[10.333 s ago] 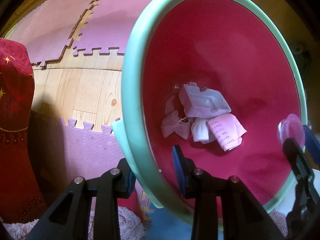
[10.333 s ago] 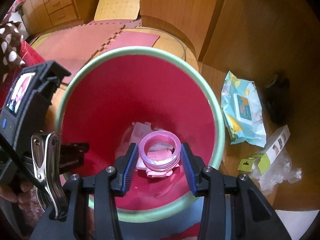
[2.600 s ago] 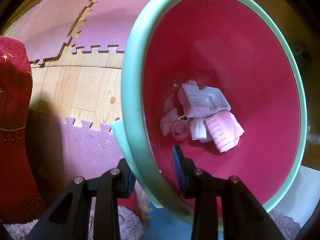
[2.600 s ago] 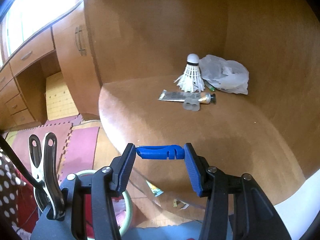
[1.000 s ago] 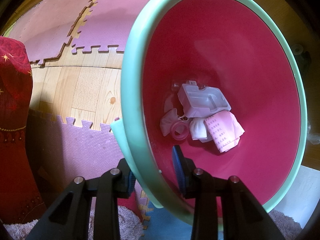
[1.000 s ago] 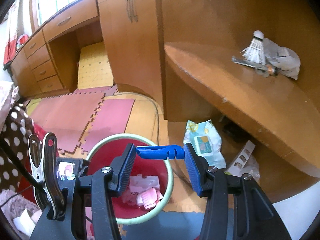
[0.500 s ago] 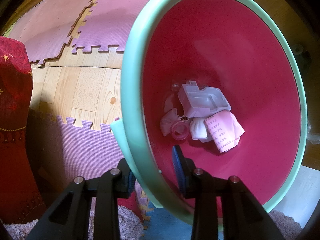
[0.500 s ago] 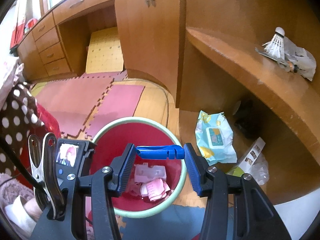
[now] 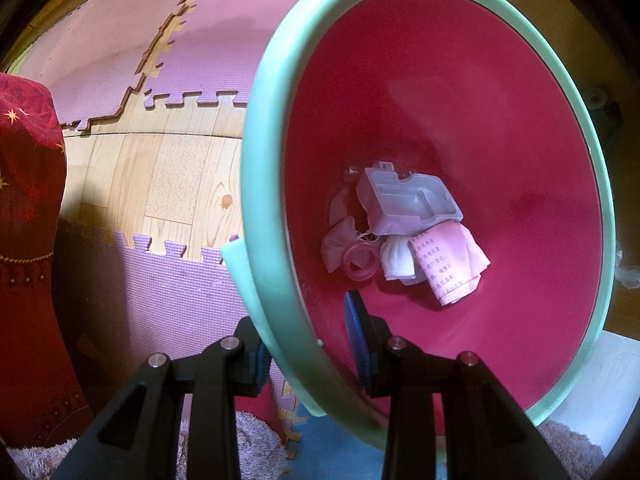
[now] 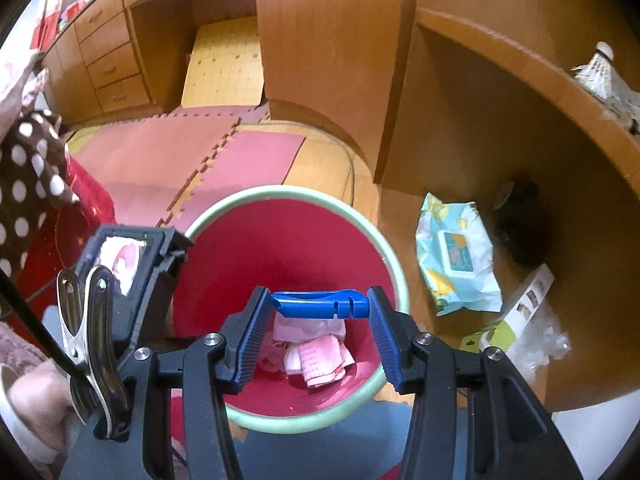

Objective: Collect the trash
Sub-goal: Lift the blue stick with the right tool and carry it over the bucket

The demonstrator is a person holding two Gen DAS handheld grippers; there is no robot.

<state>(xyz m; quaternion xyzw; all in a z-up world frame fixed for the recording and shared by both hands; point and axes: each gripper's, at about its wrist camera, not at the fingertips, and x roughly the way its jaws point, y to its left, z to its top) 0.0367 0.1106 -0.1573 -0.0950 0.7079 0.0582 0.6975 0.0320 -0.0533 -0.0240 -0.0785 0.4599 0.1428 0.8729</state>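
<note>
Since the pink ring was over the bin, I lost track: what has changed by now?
The pink ring was let go and lies in the bin. The right gripper took a blue plastic piece and brought it down over the bin. The left gripper stays clamped on the rim.

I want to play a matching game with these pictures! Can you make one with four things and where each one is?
Things:
1. blue piece
2. pink ring
3. wipes pack
4. shuttlecock

Places:
A. on the desk
B. on the floor beside the bin
C. at the bottom of the bin
D. between the right claw's pads, over the bin

Pairs: 1-D, 2-C, 3-B, 4-A
</note>
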